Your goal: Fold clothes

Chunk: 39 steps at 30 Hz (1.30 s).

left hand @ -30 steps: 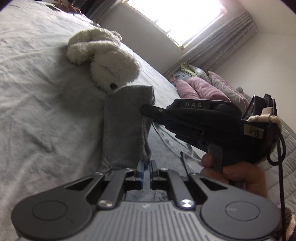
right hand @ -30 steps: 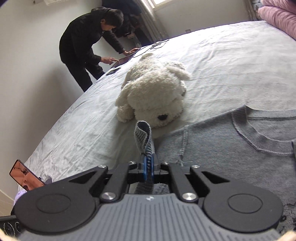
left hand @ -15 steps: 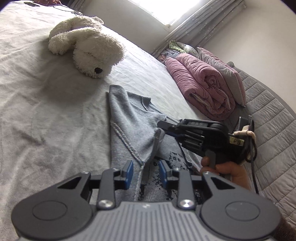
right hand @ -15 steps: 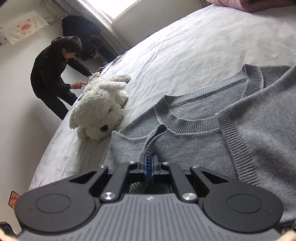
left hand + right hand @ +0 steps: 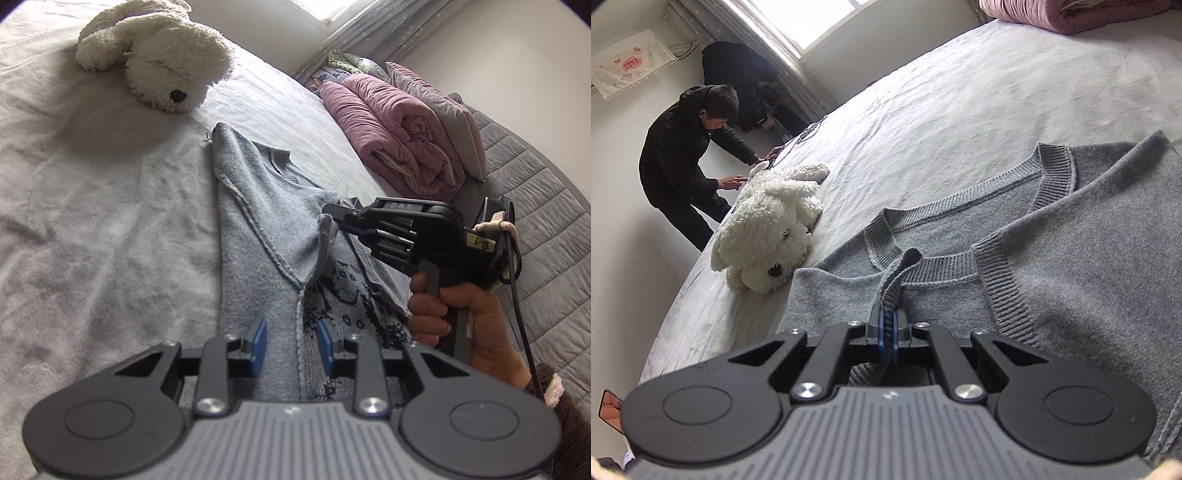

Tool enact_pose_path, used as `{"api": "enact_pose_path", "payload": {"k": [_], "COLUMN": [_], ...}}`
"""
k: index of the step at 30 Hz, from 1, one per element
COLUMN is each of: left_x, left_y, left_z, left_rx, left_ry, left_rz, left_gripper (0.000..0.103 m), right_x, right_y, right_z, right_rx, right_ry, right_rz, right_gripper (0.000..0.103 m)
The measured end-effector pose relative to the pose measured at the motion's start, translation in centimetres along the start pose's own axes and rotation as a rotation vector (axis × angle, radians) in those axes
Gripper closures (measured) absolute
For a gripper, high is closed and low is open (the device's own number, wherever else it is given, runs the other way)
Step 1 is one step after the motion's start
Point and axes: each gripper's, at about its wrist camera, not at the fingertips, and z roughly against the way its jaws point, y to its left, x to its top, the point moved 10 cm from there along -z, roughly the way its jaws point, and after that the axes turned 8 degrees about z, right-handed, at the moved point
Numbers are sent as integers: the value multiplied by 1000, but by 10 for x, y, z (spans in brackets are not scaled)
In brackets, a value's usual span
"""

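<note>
A grey knit sweater lies on the bed with its left side folded over the middle; its neckline shows in the right wrist view. My left gripper is open, its blue pads on either side of a seam, holding nothing. My right gripper is shut on a fold of the sweater's edge and holds it just above the garment. It also shows in the left wrist view, pinching that fold.
A white plush dog lies on the pale bedsheet just beyond the sweater. A rolled pink quilt and pillows sit at the bed's head. A person in black bends over the far bed edge.
My left gripper has let go of the sweater and opened. The folded side has come down onto the sweater. My right gripper stays shut on its fold and has lowered.
</note>
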Motion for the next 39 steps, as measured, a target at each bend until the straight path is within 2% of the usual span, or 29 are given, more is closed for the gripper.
{"api": "enact_pose_path", "payload": {"k": [15,19,23,25,26,27,29,35,39], "left_x": [-4,-6,-8,-9,-9,-9,-10,-12,-16], "left_y": [-2,-3,-3,-4,-4,-5,-6,-11,-16], "left_z": [-4,-5,-5,-5,-5,-5,-5,-1,0], "left_rx": [-12,-14,-17,-12,-11,-11,-9,-1,3], "left_ry": [24,36,49,47,48,48,51,62,65], "left_rz": [-7,-15,-25,-34,-36,-36,-36,-58,-77], "left_gripper": [74,74,74,74,74,74,74,74,74], "right_x": [4,3,-1,-3,-4,-5,-7,-21,-18], "right_y": [3,0,-5,-5,-5,-4,-2,4,-4], "right_z": [9,6,3,7,9,12,18,25,15], "right_rx": [-50,-85,-122,-104,-92,-80,-70,-116,-160], "right_ry": [-20,8,53,63,67,70,69,92,60], "right_rz": [67,96,88,60,43,28,17,85,91], "right_gripper": [98,98,87,86,82,72,63,63,64]}}
